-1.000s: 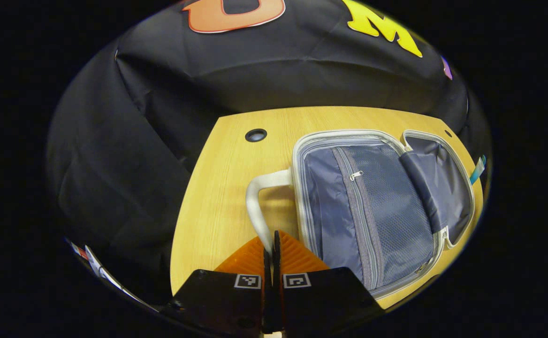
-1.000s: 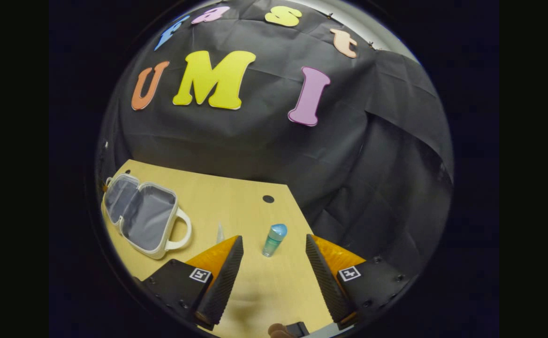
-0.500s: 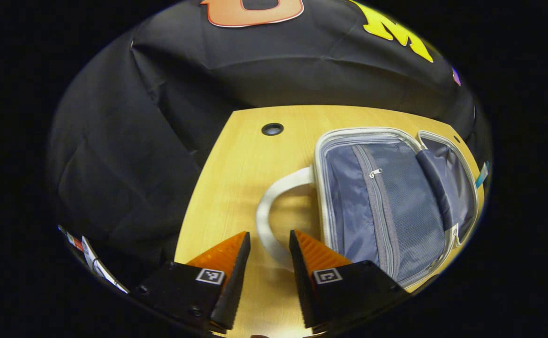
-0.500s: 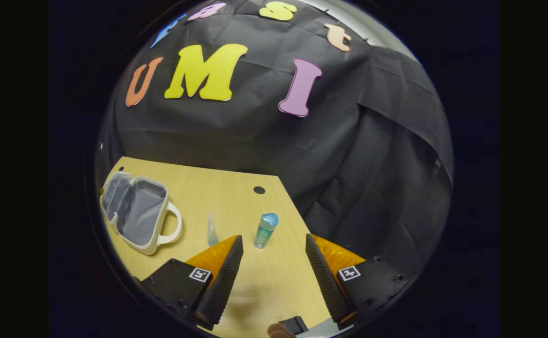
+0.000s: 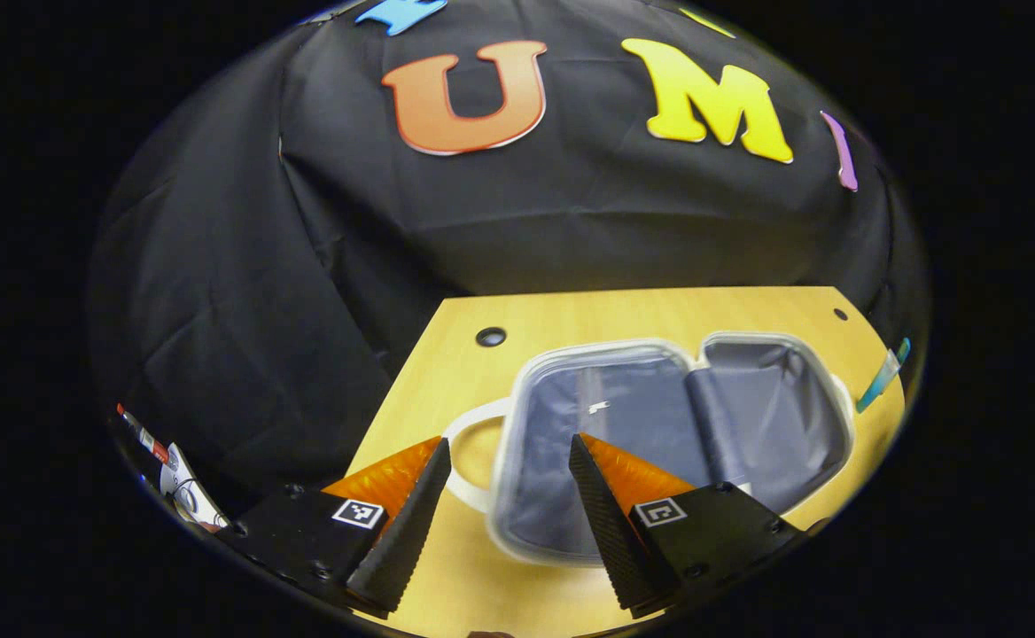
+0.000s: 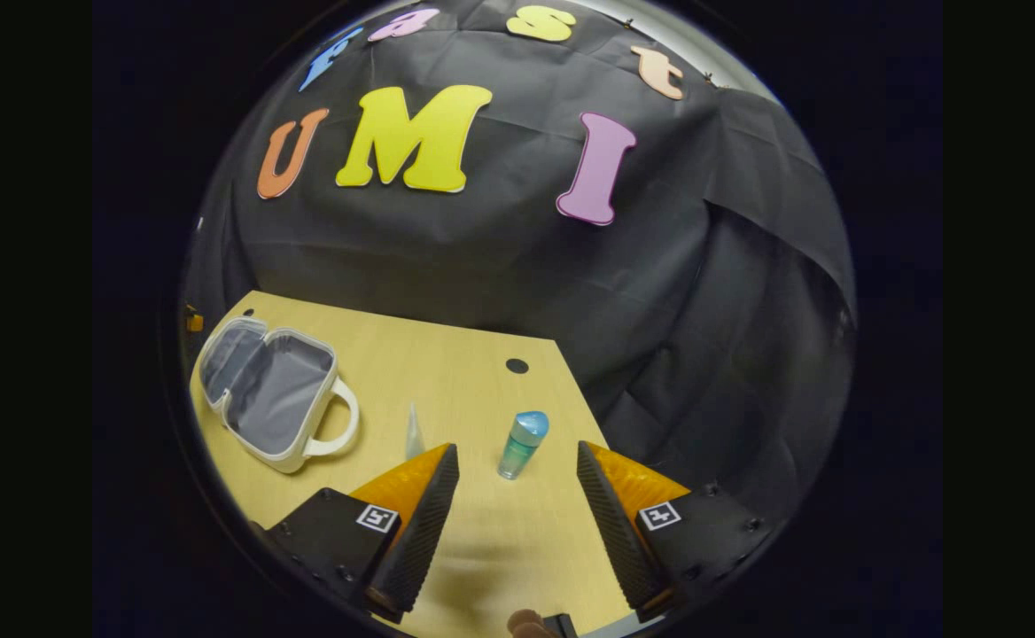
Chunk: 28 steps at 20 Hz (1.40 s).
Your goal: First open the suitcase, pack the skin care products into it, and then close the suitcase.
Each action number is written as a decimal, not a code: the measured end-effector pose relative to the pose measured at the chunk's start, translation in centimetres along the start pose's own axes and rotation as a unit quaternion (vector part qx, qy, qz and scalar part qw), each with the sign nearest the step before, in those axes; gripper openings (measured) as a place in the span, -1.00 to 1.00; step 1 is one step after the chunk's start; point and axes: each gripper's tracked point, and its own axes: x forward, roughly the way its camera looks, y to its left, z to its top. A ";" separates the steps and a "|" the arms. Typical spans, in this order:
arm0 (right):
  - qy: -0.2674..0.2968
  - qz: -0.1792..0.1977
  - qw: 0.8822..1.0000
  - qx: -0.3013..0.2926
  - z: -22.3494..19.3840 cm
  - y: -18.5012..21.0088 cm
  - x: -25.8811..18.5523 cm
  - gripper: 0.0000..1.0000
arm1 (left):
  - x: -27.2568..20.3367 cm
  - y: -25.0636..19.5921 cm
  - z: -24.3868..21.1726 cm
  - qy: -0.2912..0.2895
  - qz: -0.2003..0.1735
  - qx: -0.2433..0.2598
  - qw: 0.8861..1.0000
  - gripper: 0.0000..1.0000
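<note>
A small white suitcase (image 5: 659, 425) lies open flat on a light wooden tabletop (image 5: 624, 310), its two halves spread side by side and both lined in grey fabric. A white loop handle (image 5: 469, 461) sticks out from the suitcase's near half.

In the left gripper view, the left tool (image 5: 504, 496) hangs above the tabletop with its fingers spread apart and nothing between them. One finger sits over the handle side of the suitcase, the other over the grey lining of the near half. A slim teal tube (image 5: 881, 377) stands beyond the far half of the suitcase, at the tabletop's edge.

In the right gripper view, the right tool (image 6: 517, 501) is also released, fingers wide and holding nothing. A small teal bottle (image 6: 522, 443) with a rounded blue cap stands upright on the tabletop, well apart from the suitcase on its handle side, just ahead of the gap between the tool's fingers. A pale, pointed tube (image 6: 413, 430) stands between the bottle and the suitcase (image 6: 265, 394).
</note>
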 end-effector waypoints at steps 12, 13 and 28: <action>0.008 0.060 0.998 -0.029 -3.2 -8.3 3.0 0.59 | -6.9 -32.8 -4.1 0.022 -0.158 0.037 0.987 0.74; 0.011 0.064 0.997 -0.031 -3.7 -9.0 3.1 0.59 | -7.5 -35.5 -4.4 0.025 -0.166 0.040 0.985 0.75; 0.046 0.122 0.991 -0.006 -9.3 -12.8 7.6 0.59 | -1.5 -54.3 -7.6 0.060 -0.177 0.016 0.982 0.87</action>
